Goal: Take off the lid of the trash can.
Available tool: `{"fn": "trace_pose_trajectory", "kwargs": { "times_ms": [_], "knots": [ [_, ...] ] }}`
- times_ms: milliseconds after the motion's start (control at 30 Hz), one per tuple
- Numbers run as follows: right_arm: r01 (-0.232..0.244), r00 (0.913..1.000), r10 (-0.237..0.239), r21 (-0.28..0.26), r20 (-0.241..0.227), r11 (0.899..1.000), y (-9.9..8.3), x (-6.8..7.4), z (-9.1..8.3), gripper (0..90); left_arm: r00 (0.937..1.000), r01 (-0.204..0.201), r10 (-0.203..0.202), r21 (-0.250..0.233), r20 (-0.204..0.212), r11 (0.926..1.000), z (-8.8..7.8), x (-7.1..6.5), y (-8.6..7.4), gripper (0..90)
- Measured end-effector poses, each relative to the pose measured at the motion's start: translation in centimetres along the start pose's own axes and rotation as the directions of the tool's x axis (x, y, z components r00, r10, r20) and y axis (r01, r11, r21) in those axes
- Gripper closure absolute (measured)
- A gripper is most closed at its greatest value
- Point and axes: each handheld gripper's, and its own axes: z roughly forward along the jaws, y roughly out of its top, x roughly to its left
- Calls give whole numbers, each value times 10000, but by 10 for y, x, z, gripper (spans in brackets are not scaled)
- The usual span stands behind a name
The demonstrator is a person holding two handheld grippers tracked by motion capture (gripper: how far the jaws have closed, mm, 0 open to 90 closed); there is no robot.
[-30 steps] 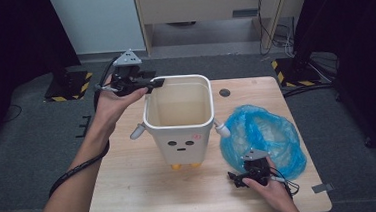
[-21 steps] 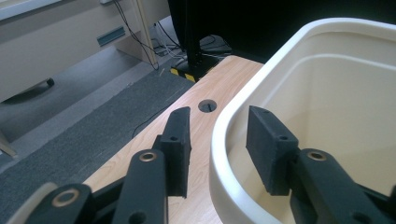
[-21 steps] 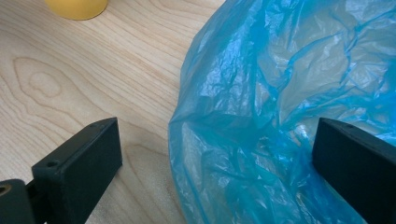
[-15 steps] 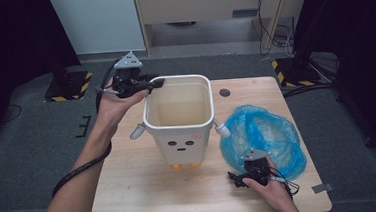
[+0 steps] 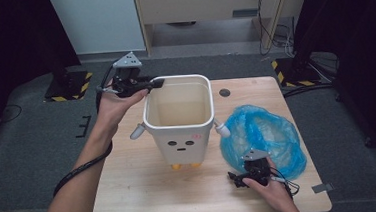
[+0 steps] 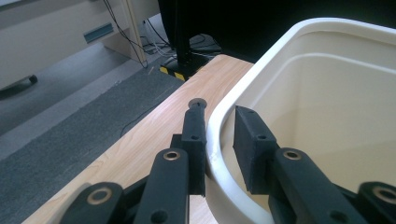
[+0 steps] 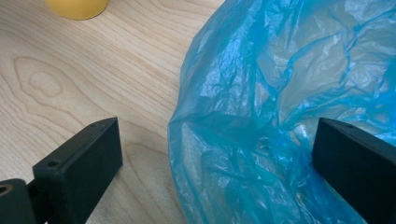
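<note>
Nearest the person, the right gripper [image 5: 241,176] rests low on the wooden table [image 5: 141,189] with its fingers [image 7: 79,158] spread wide and released; the edge of a crumpled blue plastic bag [image 5: 263,136] lies between them, and the right finger looks to be against the film, though the view is too close to be sure. The bag spreads flat over the table's right side, just beside the bin. A yellow foot [image 7: 77,7] of the bin shows past the left finger. In the middle stands the white bin [image 5: 179,121], upright, its open mouth facing straight up, its printed face turned toward the person, small handles sticking out left and right. At its far left corner the left gripper [image 5: 149,84] straddles the rim [image 6: 219,121]: one finger outside, one inside the wall, having just been closing and now clenched on it. Beyond the bin a dark round hole [image 5: 224,92] marks the tabletop, with grey floor [image 5: 43,141] and cables [image 5: 269,10] behind.
</note>
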Motion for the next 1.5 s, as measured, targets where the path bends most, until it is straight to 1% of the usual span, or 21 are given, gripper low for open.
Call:
{"fn": "trace_pose_trajectory", "kwargs": {
  "times_ms": [100,233,333,533,667,767,800,900,933,1033,1267,1333,1500],
  "knots": [
    [-1,10000,1,5,0,10000,0,0,0,22,9997,154,-156,84,167,9998,0,2,0,746],
    [-12,10000,12,0,-8,10000,0,0,0,21,9993,234,-240,198,299,9995,-1,3,2,752],
    [-12,10000,12,-2,2,10000,0,0,0,22,9993,117,-127,282,341,9995,-1,4,3,756],
    [-22,10000,22,-5,-10,10000,0,0,0,22,9988,85,-103,383,472,9992,-3,5,4,766],
    [-13,10000,13,0,9,10000,0,0,0,22,9984,-16,-9,453,557,9990,-3,7,5,768],
    [-14,10000,14,-1,10,10000,0,0,0,22,9983,-38,12,439,581,9990,-2,7,5,768],
    [-10,10000,10,1,14,10000,0,0,0,22,9979,-34,8,401,647,9992,-3,8,6,768],
    [-25,10000,24,5,22,10000,0,0,0,22,9970,97,-118,277,766,9996,-5,10,6,773],
    [-24,10000,24,6,21,10000,0,0,0,22,9975,84,-105,294,705,9995,-5,11,6,776],
    [7,10000,-7,-19,32,10000,0,0,0,22,9973,90,-110,286,720,9996,-6,12,7,785],
    [9,10000,-9,-19,32,10000,0,0,0,22,9982,-130,104,424,597,9990,-9,9,16,785],
    [8,10000,-8,-21,33,10000,0,0,0,22,9982,-240,210,527,570,9983,-10,9,19,785],
    [52,10000,-52,-32,54,10000,-1,0,0,22,9975,-450,411,679,573,9967,-12,8,27,785]
  ]
}}
